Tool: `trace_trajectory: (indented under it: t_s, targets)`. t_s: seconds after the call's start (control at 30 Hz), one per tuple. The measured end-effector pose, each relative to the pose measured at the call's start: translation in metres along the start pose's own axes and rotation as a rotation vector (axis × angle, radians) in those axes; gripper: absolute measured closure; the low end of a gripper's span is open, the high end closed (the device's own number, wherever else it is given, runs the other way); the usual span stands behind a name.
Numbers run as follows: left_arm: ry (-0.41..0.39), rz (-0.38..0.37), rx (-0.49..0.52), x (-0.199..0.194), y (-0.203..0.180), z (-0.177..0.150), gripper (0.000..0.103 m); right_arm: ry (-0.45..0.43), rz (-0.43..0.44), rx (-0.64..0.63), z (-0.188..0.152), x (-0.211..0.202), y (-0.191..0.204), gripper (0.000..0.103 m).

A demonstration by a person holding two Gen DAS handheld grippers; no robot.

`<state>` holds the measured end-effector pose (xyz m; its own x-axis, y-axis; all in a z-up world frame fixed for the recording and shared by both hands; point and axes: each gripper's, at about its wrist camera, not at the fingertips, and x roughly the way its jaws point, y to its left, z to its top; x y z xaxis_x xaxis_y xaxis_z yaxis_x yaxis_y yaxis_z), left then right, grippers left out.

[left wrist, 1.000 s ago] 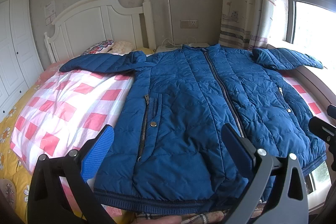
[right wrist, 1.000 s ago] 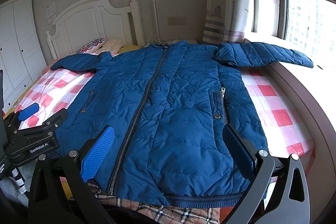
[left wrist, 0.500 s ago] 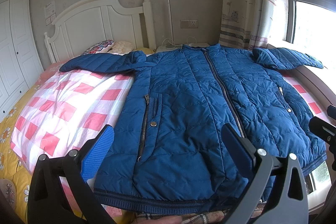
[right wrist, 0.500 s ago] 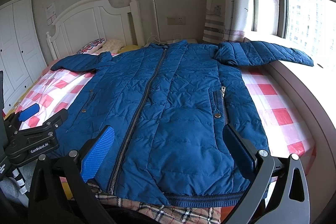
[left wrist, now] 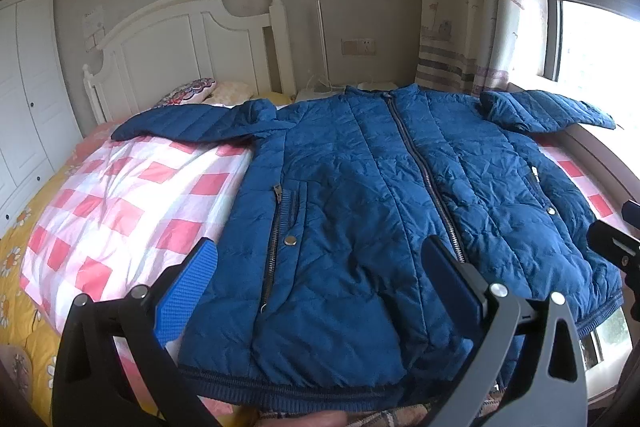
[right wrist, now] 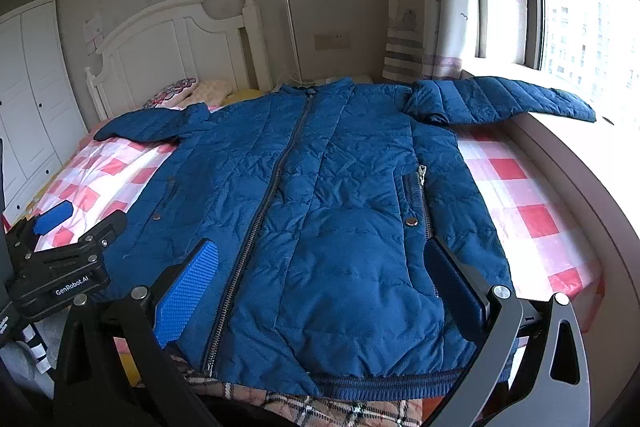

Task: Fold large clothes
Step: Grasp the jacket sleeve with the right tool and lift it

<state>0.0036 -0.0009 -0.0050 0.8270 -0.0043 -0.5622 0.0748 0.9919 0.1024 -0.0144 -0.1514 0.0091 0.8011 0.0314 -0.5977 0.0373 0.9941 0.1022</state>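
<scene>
Fingers (left wrist: 188, 291) apart, jacket (left wrist: 380, 211) hem near bed (left wrist: 120, 203) edge

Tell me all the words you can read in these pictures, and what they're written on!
"GenRobot.AI": white letters on the black body of the left gripper, seen in the right wrist view.
Paper notice on the wall beside the headboard: too blurred to read.
Nothing else readable; none on the blue jacket.

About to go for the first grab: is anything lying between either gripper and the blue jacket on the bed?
Nothing visible does. The blue puffer jacket lies flat and zipped on the checked bedspread, nothing on top of it. The left gripper and right gripper are both open above its hem.
</scene>
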Motion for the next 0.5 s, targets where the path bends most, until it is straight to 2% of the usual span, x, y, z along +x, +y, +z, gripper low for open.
trace_trajectory:
  t_s: [0.3, 0.4, 0.5]
  targets:
    - [0.057, 0.006, 0.026, 0.038, -0.003, 0.01, 0.002, 0.026, -0.032, -0.031, 0.016, 0.03, -0.011, 0.004]
    - [0.101, -0.031, 0.065, 0.067, -0.01, 0.028, 0.002, 0.021, -0.037, -0.049, 0.033, 0.047, -0.028, 0.004]
    - [0.158, -0.025, 0.105, 0.119, -0.014, 0.062, 0.002, 0.047, -0.067, 0.022, 0.059, 0.078, -0.066, 0.004]
